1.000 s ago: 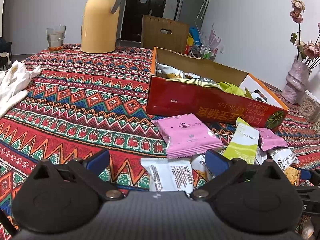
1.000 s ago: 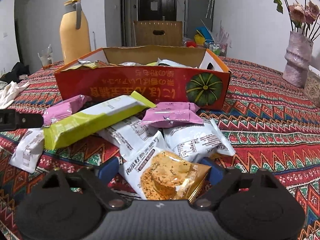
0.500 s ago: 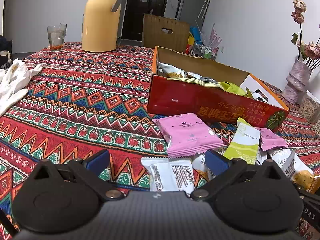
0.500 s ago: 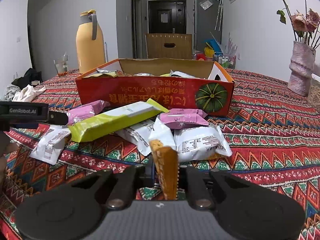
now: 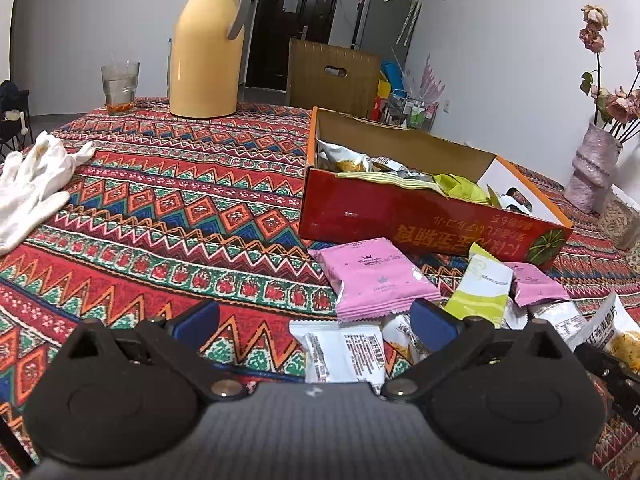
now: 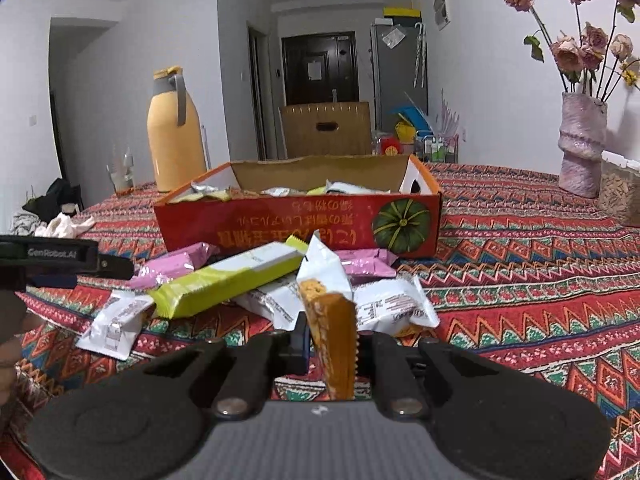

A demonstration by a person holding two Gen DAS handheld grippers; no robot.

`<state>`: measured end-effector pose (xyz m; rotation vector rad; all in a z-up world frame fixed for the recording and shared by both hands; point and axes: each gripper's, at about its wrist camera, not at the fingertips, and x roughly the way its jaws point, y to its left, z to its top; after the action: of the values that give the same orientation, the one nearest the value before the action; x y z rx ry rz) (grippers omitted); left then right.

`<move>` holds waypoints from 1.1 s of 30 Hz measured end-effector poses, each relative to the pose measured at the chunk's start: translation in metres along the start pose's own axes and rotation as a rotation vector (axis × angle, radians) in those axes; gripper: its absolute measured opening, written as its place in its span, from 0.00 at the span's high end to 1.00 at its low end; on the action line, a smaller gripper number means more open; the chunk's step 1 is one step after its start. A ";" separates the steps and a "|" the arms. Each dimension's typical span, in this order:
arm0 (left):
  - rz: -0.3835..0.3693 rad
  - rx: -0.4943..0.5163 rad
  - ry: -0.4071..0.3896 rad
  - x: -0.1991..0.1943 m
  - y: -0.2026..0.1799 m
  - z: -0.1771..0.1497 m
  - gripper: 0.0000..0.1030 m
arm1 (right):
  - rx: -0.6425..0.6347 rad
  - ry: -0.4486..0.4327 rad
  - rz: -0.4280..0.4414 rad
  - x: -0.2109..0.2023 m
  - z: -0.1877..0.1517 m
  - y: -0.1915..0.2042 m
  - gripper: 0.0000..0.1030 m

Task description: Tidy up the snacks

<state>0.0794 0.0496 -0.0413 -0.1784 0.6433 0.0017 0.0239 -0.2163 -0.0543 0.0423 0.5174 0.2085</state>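
Note:
My right gripper (image 6: pixel 334 344) is shut on an orange-and-white snack packet (image 6: pixel 326 308), held on edge above the table; the packet also shows in the left wrist view (image 5: pixel 612 334). Behind it lie a green-and-white bar (image 6: pixel 228 278), pink packets (image 6: pixel 176 264) and white packets (image 6: pixel 394 308). The red open box (image 6: pixel 300 224) holds several snacks. My left gripper (image 5: pixel 314 318) is open and empty, low over the cloth, with a white packet (image 5: pixel 340 354) and a pink packet (image 5: pixel 374 280) just ahead. The red box (image 5: pixel 420 216) stands beyond them.
A yellow thermos (image 5: pixel 208 44) and a glass (image 5: pixel 119 88) stand at the far side. White gloves (image 5: pixel 32 188) lie at the left. A vase of flowers (image 6: pixel 582 140) and a clear jar (image 6: pixel 622 196) stand at the right. The patterned tablecloth (image 5: pixel 160 208) covers the table.
My right gripper closed on the orange-and-white packet and lifted it up off the pile. My left gripper stayed open and hardly moved.

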 end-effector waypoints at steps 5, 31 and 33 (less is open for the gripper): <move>0.013 0.007 0.002 -0.013 0.000 0.001 0.00 | 0.018 -0.021 0.012 -0.007 -0.002 -0.004 0.90; 0.128 0.095 0.118 0.011 -0.034 -0.025 0.14 | 0.085 -0.066 0.054 -0.019 -0.022 -0.031 0.90; 0.127 0.088 0.128 0.014 -0.034 -0.025 0.21 | 0.085 -0.065 0.055 -0.019 -0.023 -0.031 0.90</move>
<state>0.0775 0.0114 -0.0638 -0.0533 0.7804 0.0845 0.0028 -0.2511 -0.0677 0.1458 0.4604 0.2378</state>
